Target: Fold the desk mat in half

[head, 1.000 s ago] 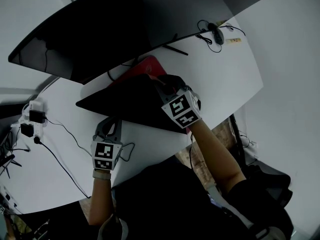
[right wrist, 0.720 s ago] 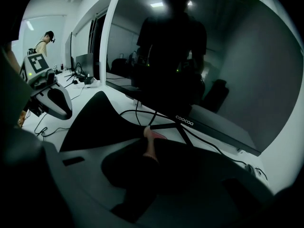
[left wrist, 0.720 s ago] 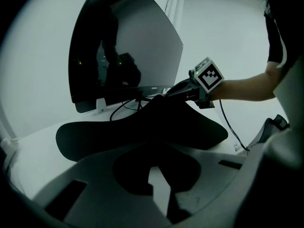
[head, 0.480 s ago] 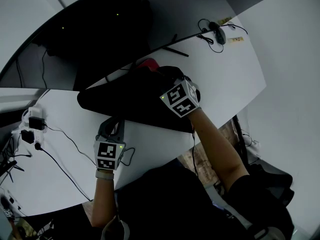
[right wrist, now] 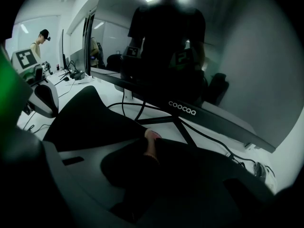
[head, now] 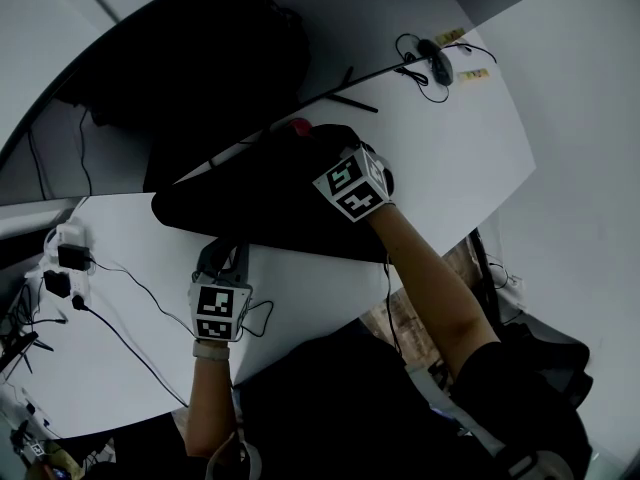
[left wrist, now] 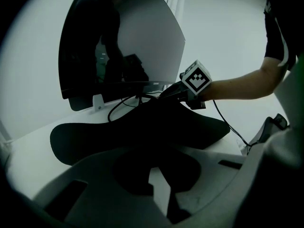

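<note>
The left gripper [head: 222, 257] sits low and left of centre in the head view, tilted down toward the near edge of the desk mat [head: 255, 203]. Its own view shows the jaws a narrow gap apart with only pale desk [head: 450, 158] between them, so it holds nothing. Its forearm [head: 205, 398] rises straight from the bottom edge.

The mat lies across the middle of the frame in front of the monitor [head: 180, 78], black face up. It seems doubled over already, with a spot of red underside [head: 300, 126] at its upper edge. It looks thin, light and limp, humping instead of lying stiff, so it will likely sag between holds. The best grip is at an edge close to a corner. The underside probably clings to the desk, so lifting should work better than dragging.

The right gripper [head: 318, 140], right of centre, is at the mat's far edge by the red spot. Its own view shows that pinkish edge pinched between the pads, and the jaws have just eased open a little. The right forearm [head: 425, 278] stretches diagonally from lower right, and the gripper angles downward.
</note>
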A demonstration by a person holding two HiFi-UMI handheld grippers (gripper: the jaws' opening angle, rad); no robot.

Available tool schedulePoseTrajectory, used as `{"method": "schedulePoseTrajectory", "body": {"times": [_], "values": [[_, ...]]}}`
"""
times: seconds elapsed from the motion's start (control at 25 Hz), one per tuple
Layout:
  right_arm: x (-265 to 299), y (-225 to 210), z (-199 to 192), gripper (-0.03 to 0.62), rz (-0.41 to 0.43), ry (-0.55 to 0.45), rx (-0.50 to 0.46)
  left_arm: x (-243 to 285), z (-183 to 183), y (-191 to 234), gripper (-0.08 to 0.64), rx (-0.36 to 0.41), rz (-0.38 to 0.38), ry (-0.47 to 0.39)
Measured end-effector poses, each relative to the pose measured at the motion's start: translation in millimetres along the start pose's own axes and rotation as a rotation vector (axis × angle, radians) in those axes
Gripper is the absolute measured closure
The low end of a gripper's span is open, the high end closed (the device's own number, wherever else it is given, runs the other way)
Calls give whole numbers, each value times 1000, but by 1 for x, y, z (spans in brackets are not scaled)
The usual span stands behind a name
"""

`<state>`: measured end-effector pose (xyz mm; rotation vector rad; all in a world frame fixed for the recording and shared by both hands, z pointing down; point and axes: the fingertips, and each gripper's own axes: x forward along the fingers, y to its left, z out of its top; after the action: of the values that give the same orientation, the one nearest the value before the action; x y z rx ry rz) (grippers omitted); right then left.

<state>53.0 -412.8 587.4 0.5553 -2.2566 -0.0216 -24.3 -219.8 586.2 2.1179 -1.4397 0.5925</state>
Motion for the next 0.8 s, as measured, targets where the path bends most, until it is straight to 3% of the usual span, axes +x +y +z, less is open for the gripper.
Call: {"method": "schedulePoseTrajectory", "body": {"times": [0.44,0.56,0.8], "values": [[16,-6,-11,486,-7,27,23,4,0,2,558,-8,7,2],[17,-16,-14,487,-42,30,19,4,-2,2,558,-6,11,1],[19,-22,-18,509,-29,41,35,5,-4,3,558,-12,13,5]]}}
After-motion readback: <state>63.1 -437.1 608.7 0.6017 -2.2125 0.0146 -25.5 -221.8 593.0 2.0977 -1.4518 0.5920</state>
